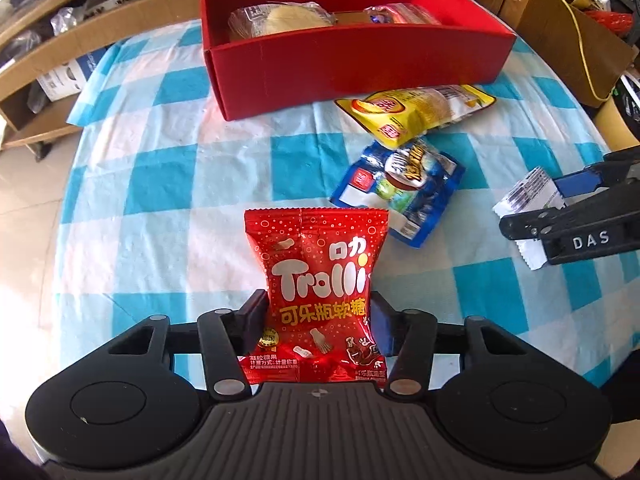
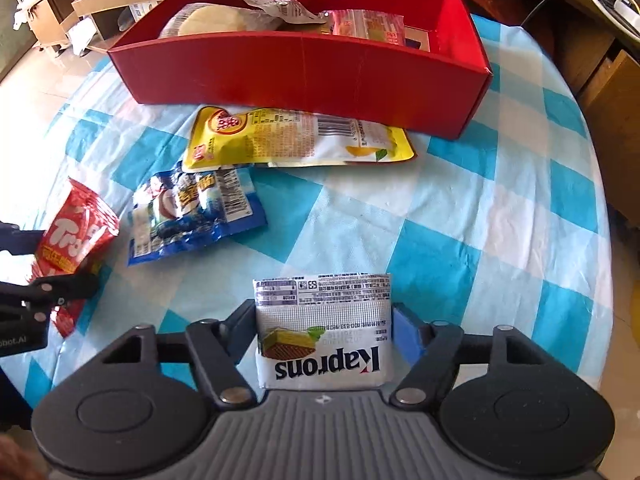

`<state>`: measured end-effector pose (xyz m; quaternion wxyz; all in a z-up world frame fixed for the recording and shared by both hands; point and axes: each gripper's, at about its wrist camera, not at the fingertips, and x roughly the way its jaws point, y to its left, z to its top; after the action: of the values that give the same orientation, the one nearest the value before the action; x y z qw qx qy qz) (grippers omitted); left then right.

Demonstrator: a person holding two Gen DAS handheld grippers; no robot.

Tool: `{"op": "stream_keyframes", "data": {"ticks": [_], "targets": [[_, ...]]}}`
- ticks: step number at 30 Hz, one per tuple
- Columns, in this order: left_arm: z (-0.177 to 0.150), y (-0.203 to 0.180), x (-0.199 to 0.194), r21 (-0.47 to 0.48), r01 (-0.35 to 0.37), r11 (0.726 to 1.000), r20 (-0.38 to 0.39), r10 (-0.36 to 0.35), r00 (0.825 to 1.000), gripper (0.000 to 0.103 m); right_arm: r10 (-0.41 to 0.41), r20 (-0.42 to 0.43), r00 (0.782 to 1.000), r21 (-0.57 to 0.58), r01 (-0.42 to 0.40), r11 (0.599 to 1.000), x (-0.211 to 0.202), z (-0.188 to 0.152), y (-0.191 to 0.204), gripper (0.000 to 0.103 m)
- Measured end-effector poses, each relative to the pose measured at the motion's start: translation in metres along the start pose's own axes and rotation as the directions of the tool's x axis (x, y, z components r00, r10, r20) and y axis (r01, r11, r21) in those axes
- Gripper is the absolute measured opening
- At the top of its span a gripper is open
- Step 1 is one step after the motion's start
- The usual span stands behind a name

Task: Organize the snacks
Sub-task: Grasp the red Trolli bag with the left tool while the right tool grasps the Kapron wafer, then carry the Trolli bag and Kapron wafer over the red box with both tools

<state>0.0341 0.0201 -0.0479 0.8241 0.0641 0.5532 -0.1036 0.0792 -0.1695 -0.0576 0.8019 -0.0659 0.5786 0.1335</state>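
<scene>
My left gripper [image 1: 318,320] is shut on a red Trolli candy bag [image 1: 320,280], held above the checked tablecloth; it also shows in the right wrist view [image 2: 76,232]. My right gripper [image 2: 324,324] is shut on a white Kaprons wafer pack [image 2: 324,336], also seen at the right of the left wrist view [image 1: 528,196]. A red box [image 1: 352,68] at the far side of the table holds several wrapped snacks [image 2: 224,20]. A yellow snack bag [image 2: 296,140] and a blue snack bag [image 2: 192,216] lie on the cloth in front of the box.
The table has a blue and white checked cloth [image 2: 480,220]. Cardboard boxes [image 1: 568,40] and shelving [image 1: 48,60] stand around the table. A yellow cable [image 1: 580,40] hangs at the far right.
</scene>
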Motion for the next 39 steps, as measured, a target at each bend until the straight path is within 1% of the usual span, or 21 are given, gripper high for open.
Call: {"op": "stream_keyframes", "data": {"ticks": [2,6,14,20,27,32,39], "targets": [[-0.002,-0.002,-0.002,0.004,0.006,1.000,0.001,-0.006,1.000,0.059,-0.009,0.005,1.000,-0.008,0.009,1.000,-0.003,-0.004,0.004,0.075],[-0.003,0.002,-0.007,-0.023,0.041,0.999,0.017,-0.041,0.999,0.058,0.002,0.033,0.999,-0.006,-0.001,1.000,-0.013,-0.008,0.005,0.075],[0.005,0.002,-0.018,-0.042,0.053,0.998,0.067,-0.050,0.997,0.058,0.023,0.086,0.996,0.008,-0.023,1.000,-0.026,-0.001,0.006,0.075],[0.018,-0.002,-0.024,-0.046,0.055,0.997,0.106,-0.050,0.993,0.058,0.025,0.105,0.994,0.010,-0.026,1.000,-0.028,0.005,0.006,0.075],[0.034,-0.010,-0.025,-0.027,0.026,0.999,0.129,-0.023,0.991,0.058,0.016,0.132,0.991,0.021,-0.019,1.000,-0.034,0.016,0.004,0.075],[0.044,-0.004,-0.032,-0.047,0.044,0.998,0.171,-0.035,0.985,0.058,0.026,0.155,0.988,0.034,-0.032,0.999,-0.039,0.024,0.001,0.075],[0.059,-0.004,-0.035,-0.054,0.040,0.998,0.193,-0.029,0.981,0.058,0.024,0.190,0.981,0.044,-0.033,0.998,-0.046,0.037,-0.003,0.075]]}}
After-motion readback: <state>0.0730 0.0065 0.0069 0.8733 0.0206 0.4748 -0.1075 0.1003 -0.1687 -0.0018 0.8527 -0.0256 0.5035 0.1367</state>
